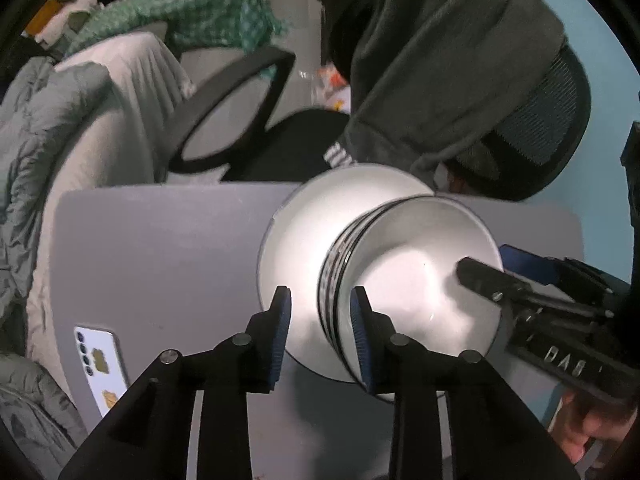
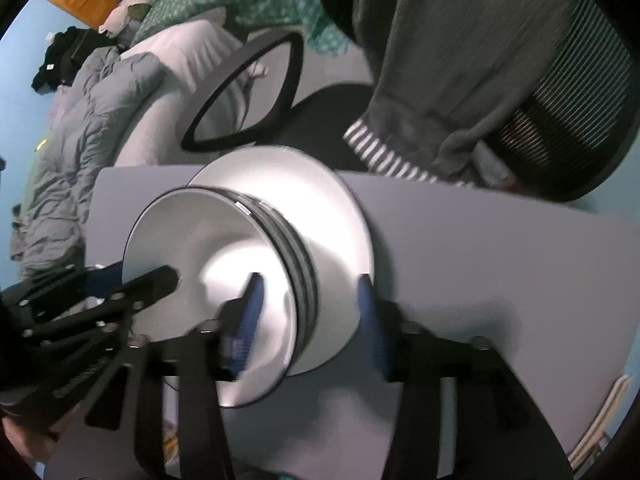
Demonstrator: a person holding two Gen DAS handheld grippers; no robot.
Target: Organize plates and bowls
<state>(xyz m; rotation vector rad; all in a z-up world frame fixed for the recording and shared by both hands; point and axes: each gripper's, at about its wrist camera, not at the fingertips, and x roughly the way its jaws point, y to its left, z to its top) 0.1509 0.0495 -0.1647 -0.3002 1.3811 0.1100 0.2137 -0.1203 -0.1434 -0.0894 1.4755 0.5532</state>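
A stack of white bowls point(image 1: 412, 280) with dark banded sides stands on a white plate point(image 1: 304, 232) on the grey table point(image 1: 160, 260). My left gripper point(image 1: 320, 312) points down over the stack's near wall, one blue pad outside and one inside; the pads stand off the rim, open. My right gripper point(image 1: 486, 260) straddles the opposite rim. In the right wrist view the bowls point(image 2: 208, 240) sit on the plate point(image 2: 340, 220); the right gripper point(image 2: 310, 304) is open with the wall between its pads, untouched. The left gripper point(image 2: 144, 272) shows at the far rim.
A phone point(image 1: 100, 356) lies face down near the table's left edge. Behind the table point(image 2: 500, 260) stands a black office chair point(image 1: 240, 100) with a grey garment point(image 1: 440, 60) draped over its back. A bed with grey bedding point(image 1: 60, 140) lies to the left.
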